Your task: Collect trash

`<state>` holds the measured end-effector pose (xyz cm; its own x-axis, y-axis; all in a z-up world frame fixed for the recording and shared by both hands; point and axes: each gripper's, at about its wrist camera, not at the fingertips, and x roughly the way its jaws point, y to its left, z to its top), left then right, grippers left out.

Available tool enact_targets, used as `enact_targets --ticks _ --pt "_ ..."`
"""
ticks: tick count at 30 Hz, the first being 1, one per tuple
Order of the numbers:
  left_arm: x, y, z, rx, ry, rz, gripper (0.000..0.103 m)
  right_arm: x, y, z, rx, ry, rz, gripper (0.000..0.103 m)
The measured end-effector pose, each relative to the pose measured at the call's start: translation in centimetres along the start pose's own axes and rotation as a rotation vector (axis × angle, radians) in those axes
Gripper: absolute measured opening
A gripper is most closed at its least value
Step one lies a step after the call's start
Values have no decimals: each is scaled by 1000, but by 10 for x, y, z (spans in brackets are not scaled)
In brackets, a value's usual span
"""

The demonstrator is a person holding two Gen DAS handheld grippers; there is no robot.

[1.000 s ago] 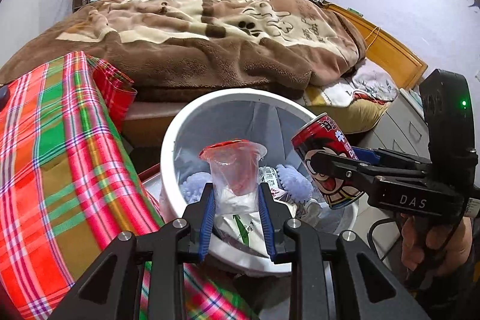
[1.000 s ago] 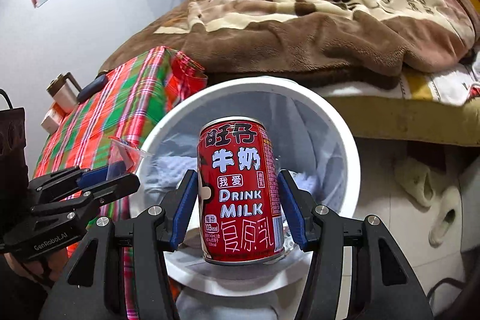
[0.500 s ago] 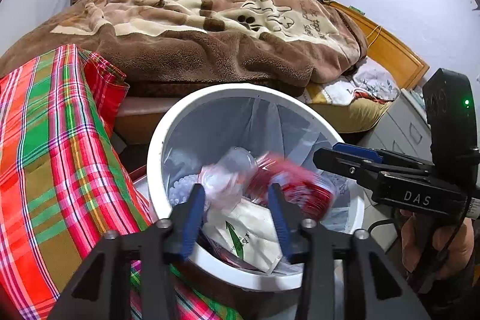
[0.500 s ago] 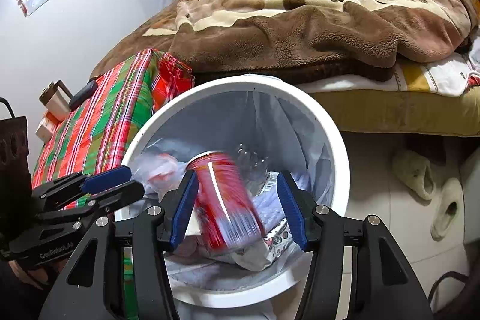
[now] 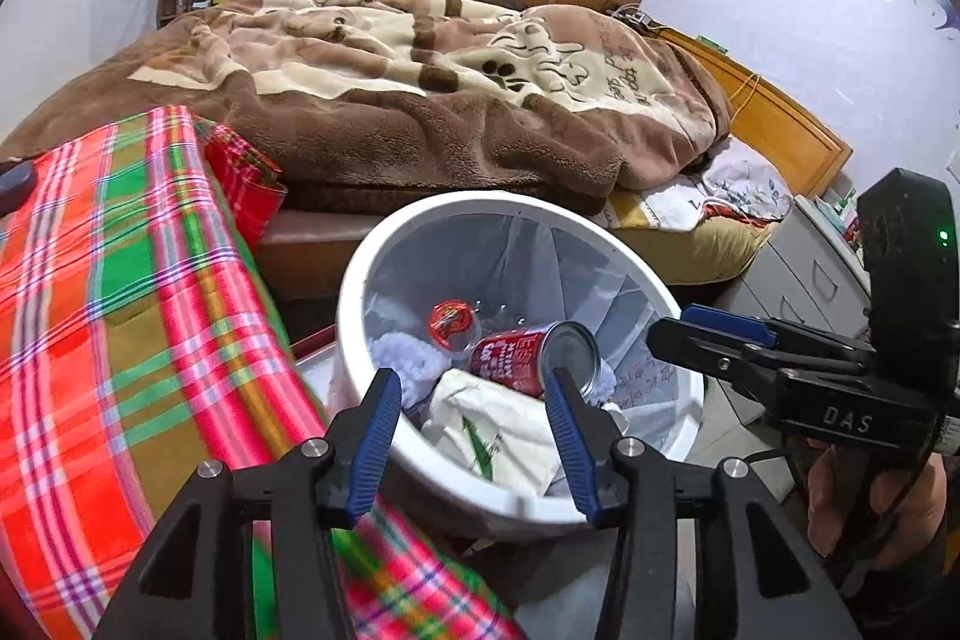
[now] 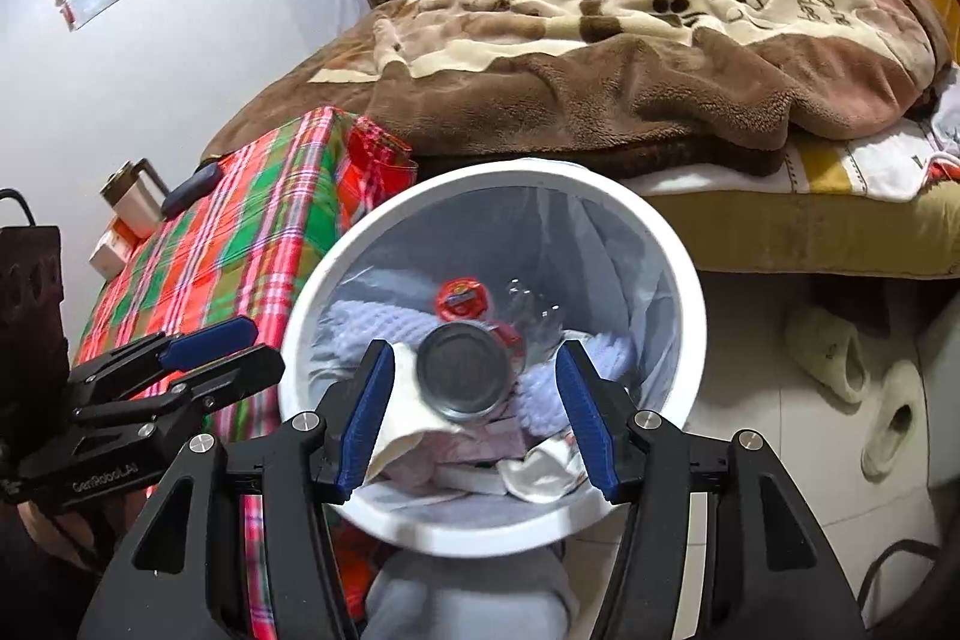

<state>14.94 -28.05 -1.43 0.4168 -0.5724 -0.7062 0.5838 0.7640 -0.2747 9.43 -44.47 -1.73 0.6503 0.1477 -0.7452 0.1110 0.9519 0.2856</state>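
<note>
We hold both grippers over the white trash bin (image 5: 672, 310), and both have nothing in them. The left gripper (image 5: 471, 421) has its blue pads spread wide, and the right gripper (image 6: 477, 409) is spread in the same way, with only the bin contents visible between its fingers.

The red milk can (image 5: 528, 352) lies on its side inside the bin, on top of a white wrapper (image 5: 492, 430) and near a clear plastic cup with a red lid (image 5: 450, 319). In the right wrist view the silver end of the can points almost straight at the camera, so its long axis runs along the line of the right gripper's fingers, away from us and into the bin. In the left wrist view the same can lies across, with the silver end toward the right side. The cup is just behind the can, deeper in the bin.

We judge that these two pieces are already collected, so the coming move is not down but away from the bin. The table with the plaid cloth (image 5: 120, 310) stands directly on the left side of the bin, touching or almost touching its rim. The left gripper is nearer to this table, so it can reach there first; we cannot see any more trash on the part of the cloth that shows
</note>
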Motion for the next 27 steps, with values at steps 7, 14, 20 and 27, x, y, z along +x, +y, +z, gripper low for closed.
enact_targets --ticks 7,14,20,27 --pt "-34 7 -17 -11 -33 70 50 -17 25 -12 -45 -35 4 59" --pt "-69 13 -40 -25 -71 135 50 -37 49 -28 -99 -83 4 59" --pt "-97 14 -58 -32 -103 178 50 -45 63 -40 -127 -95 13 59" --pt "-126 12 -77 -41 -138 214 50 -54 75 -55 -155 -89 30 59"
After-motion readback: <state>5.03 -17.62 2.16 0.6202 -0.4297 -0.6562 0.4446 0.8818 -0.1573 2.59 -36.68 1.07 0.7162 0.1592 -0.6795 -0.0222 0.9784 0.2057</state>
